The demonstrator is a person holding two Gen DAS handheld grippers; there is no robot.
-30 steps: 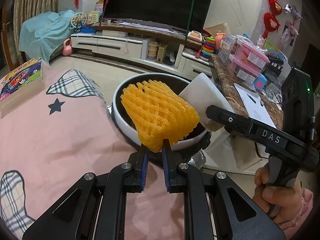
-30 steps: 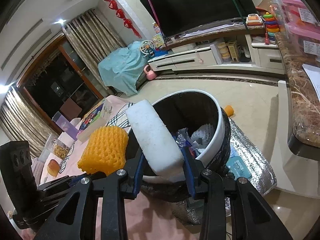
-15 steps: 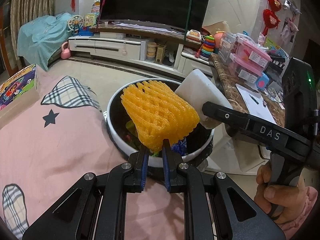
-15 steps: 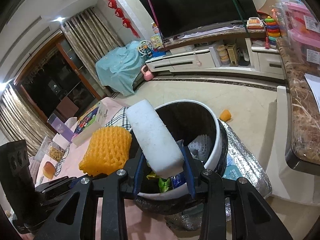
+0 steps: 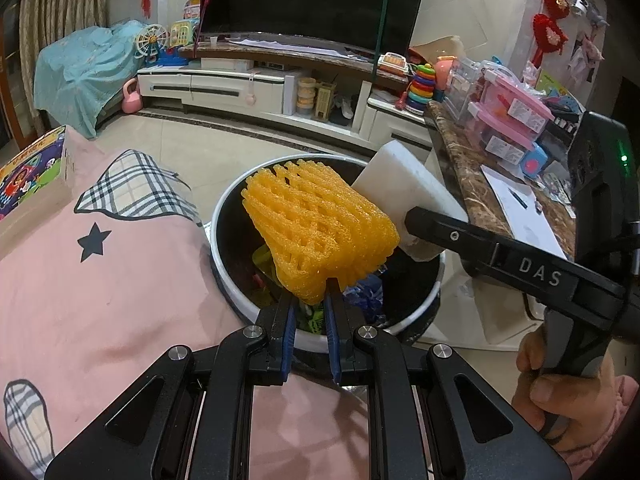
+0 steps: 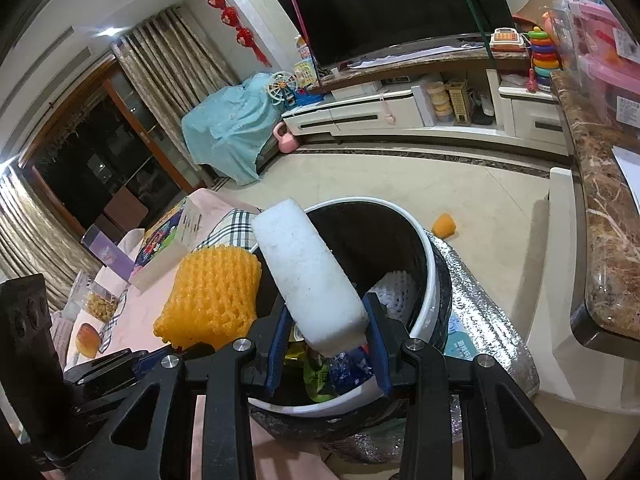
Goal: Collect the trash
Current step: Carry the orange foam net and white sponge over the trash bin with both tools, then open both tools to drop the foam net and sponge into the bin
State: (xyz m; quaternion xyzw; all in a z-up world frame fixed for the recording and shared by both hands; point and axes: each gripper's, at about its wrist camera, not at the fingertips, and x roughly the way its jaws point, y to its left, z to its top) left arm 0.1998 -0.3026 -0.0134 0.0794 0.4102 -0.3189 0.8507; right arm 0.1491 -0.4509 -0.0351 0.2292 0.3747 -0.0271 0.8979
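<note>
The orange foam net (image 5: 320,232), a ribbed lattice sleeve fanned wide at its far end, sticks up from the left gripper (image 5: 311,300), whose fingers pinch its narrow lower tip. Just beside it on the right, the white foam block (image 6: 310,280), a thick rounded slab with a grainy face, is clamped at its near end between the fingers of the right gripper (image 6: 326,334). Both pieces hang over the open mouth of the trash bin (image 5: 236,292), a black bucket with a white rim that stands beyond the fingers and holds green and blue wrappers. Compared with a second ago, the bin sits closer under the fingers and more of its contents show; both grips are unchanged. The right gripper's arm bears the letters "DAS". A pink star-printed blanket (image 5: 100,300) lies left of the left fingers, and a hand (image 5: 560,396) holds the right gripper's handle
</note>
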